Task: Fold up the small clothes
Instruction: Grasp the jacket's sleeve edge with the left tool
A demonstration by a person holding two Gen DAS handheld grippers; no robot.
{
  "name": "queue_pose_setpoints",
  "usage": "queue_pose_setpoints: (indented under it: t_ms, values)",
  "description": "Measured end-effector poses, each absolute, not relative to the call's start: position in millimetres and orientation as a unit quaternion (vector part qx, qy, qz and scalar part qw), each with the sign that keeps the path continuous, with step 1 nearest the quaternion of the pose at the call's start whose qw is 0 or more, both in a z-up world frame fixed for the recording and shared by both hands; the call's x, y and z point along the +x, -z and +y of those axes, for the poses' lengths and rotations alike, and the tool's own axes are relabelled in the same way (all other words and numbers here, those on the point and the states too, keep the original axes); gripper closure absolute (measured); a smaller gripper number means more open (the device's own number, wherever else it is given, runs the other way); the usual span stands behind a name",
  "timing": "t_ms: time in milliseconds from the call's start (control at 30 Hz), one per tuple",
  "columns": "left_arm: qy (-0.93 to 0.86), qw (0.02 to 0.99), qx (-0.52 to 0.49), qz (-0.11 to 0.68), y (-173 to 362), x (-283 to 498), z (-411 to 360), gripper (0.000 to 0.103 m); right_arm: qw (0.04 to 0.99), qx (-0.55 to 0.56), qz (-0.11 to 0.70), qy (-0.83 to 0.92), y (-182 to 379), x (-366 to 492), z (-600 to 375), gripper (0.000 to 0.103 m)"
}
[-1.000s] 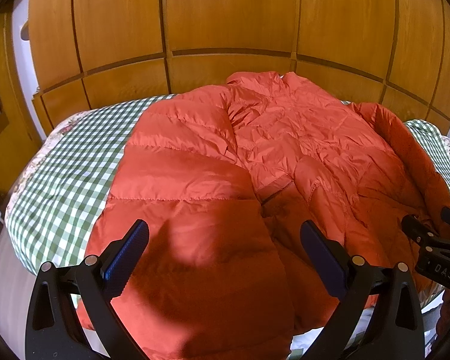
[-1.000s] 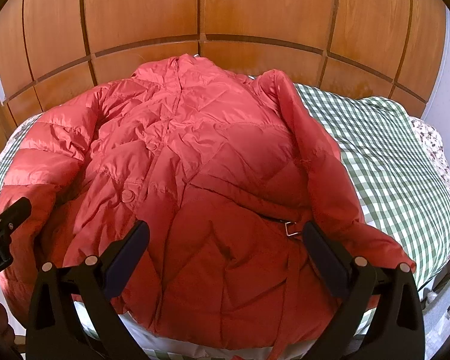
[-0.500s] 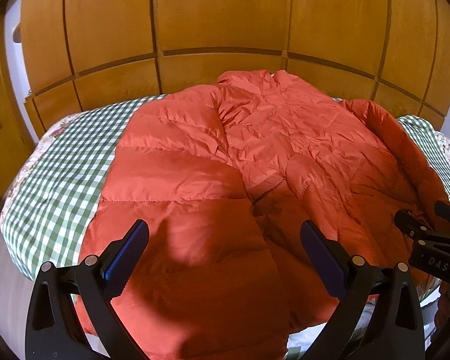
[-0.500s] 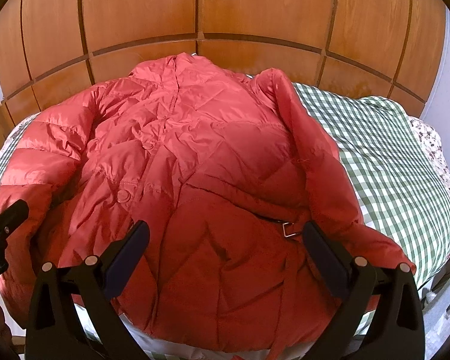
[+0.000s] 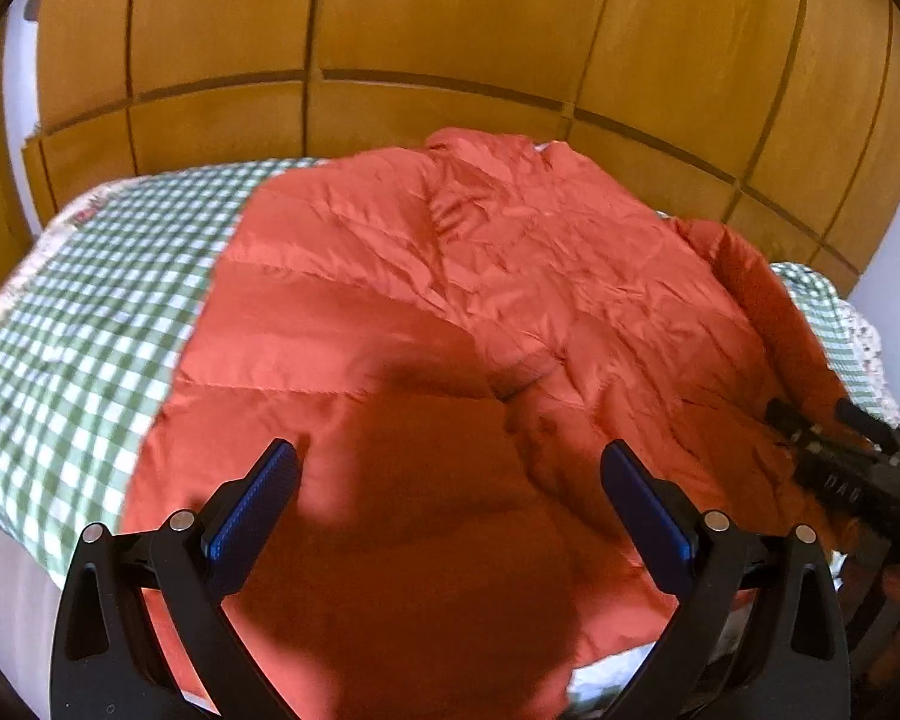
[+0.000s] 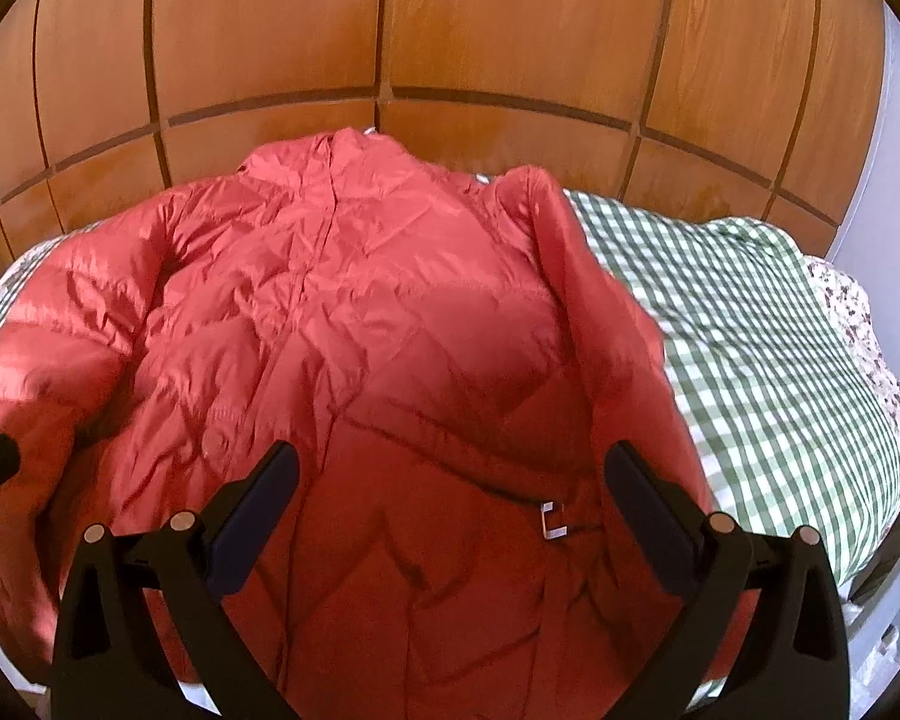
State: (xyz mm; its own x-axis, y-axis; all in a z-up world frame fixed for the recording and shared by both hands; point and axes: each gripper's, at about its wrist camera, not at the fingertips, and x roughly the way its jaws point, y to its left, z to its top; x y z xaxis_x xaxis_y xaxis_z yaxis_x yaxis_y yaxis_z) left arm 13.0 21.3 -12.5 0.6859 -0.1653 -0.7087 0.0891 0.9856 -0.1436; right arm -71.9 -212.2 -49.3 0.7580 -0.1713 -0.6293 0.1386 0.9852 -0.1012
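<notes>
wood-panelled wardrobe doors [image 6: 450,30] close off the far side, and in front of them a green-checked bedspread [image 6: 750,330] carries the task's thing: our red puffer jacket [image 6: 342,312], spread front-up across the bed. its long axis runs away from us, collar against the panelling, hem hanging at the near edge of the bed right under both tools. the coming fold turns on that: the hem and lower body lie just ahead of and below the jaws, while the sleeves run down either flank. the jacket's sleeve on our right [image 6: 600,324] lies along the body's edge next to bare checks, just beyond the right gripper [image 6: 450,468], so we judge that hand the nearer one for bringing it inward; a small metal buckle [image 6: 552,519] sits between its fingers on the lower front. the broad quilted panel on our left [image 5: 330,312] fills the space ahead of the left gripper [image 5: 450,468], which hangs over it near the hem. both tools have their jaws spread wide and grasp nothing, and we can't tell whether either touches the cloth. against the views from a second ago, the left camera has swung a little so the jacket sits further right and looks blurred, and the right camera has dipped closer to the hem; the jacket itself lies as it did.
</notes>
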Motion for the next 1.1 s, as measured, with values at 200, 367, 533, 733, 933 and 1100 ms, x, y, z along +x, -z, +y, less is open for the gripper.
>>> queue_pose_setpoints:
  t_ms: [200,367,533,733,933,1100]
  values:
    - [0.082,0.916,-0.06,0.389,16,15,35,0.003,0.946,-0.041,0.308,0.089,45,-43,-214,0.002]
    - [0.079,0.912,-0.065,0.397,19,14,46,0.003,0.949,-0.047,0.3,0.085,50,-12,-220,0.002]
    - [0.052,0.915,-0.024,0.399,22,6,48,0.003,0.939,-0.084,0.323,0.087,74,16,-218,0.002]
    - [0.026,0.907,0.0,0.42,38,-1,57,0.003,0.919,-0.114,0.368,0.082,112,31,-214,0.002]
    - [0.033,0.901,-0.026,0.431,46,-8,70,0.003,0.919,-0.094,0.376,0.071,118,33,-221,0.002]
    - [0.052,0.894,-0.045,0.443,49,-23,74,0.007,0.921,-0.087,0.373,0.068,115,32,-224,0.002]
